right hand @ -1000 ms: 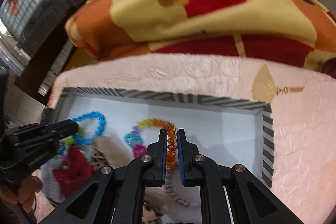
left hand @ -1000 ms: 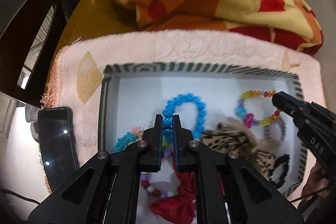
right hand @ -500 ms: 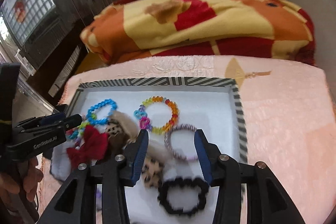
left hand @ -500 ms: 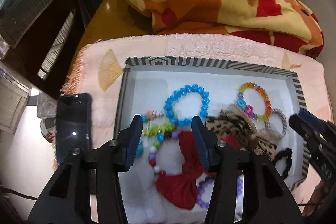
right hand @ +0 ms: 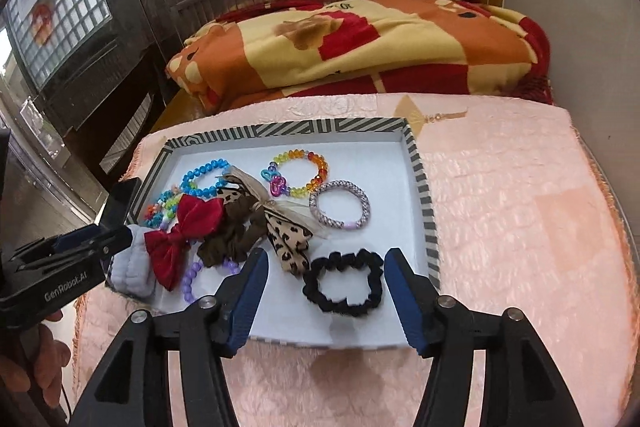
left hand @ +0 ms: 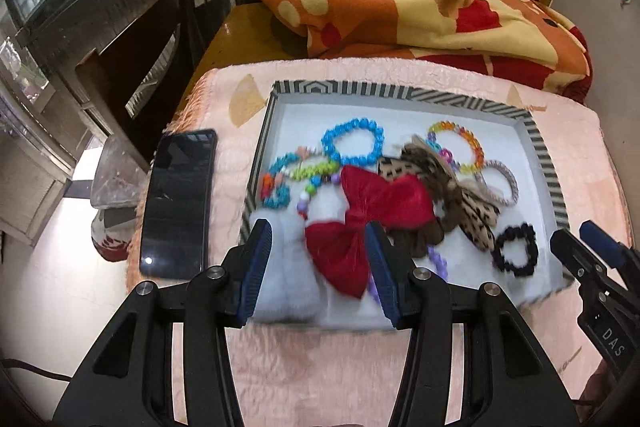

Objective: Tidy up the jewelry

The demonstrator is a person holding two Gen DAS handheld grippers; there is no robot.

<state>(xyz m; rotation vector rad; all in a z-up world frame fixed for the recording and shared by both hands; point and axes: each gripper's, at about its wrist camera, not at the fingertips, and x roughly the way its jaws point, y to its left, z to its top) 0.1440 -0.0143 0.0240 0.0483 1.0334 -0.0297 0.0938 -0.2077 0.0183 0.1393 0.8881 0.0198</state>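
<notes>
A striped-rim tray [left hand: 400,93] [right hand: 424,187] on a pink mat holds jewelry: a blue bead bracelet [left hand: 352,147] [right hand: 202,177], a rainbow bead bracelet [left hand: 456,147] [right hand: 298,173], a silver-pink coil ring [right hand: 339,205], a black scrunchie [left hand: 514,249] [right hand: 342,287], a red bow [left hand: 372,223] [right hand: 184,231] and a leopard bow [right hand: 288,235]. My left gripper [left hand: 318,271] is open and empty over the tray's near edge. My right gripper [right hand: 326,297] is open and empty, its fingers either side of the black scrunchie in view, above it.
A black phone [left hand: 178,203] lies on the pink mat [right hand: 520,207] left of the tray. A folded orange and red blanket [left hand: 420,11] [right hand: 380,47] lies behind the mat. Dark furniture and the floor lie beyond the mat's left edge.
Both grippers let go of their bead bracelets, opened wide and pulled back and up from the tray. The blue and rainbow bracelets now lie in the tray.
</notes>
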